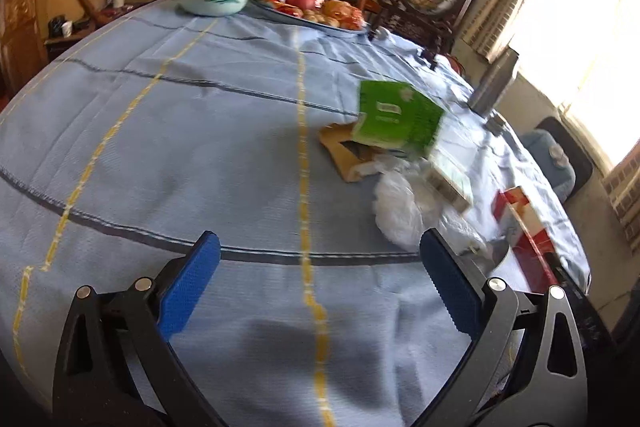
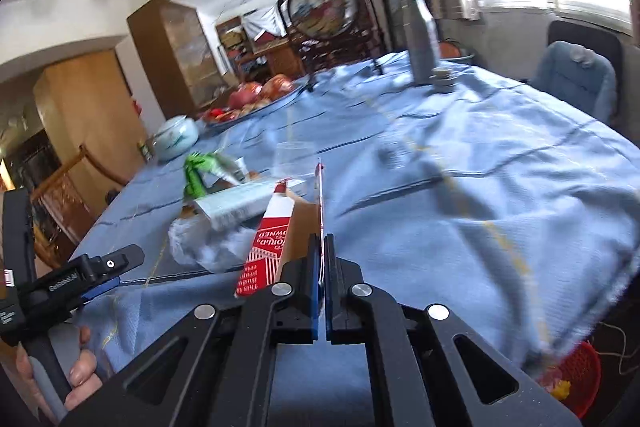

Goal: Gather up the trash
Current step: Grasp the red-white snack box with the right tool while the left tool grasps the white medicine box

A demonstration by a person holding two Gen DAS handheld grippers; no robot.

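1. The right gripper (image 2: 322,247) has its fingers clenched on the thin edge of the red carton (image 2: 266,247), presumably to lift it off the desk (image 2: 500,163).
2. The left gripper (image 1: 320,247) fingers stand released, nothing between them (free to take more).
3. Ahead of the fingers lies more trash: a green box (image 1: 396,117) and a white bag (image 1: 398,213), crowding the carton.

Both grippers, left gripper (image 1: 320,247) and right gripper (image 2: 322,247), share black angular linkage arms, round silver rivets and blue ribbed pads (image 1: 188,283); white lettering marks one body at the right-wrist frame's lower left.
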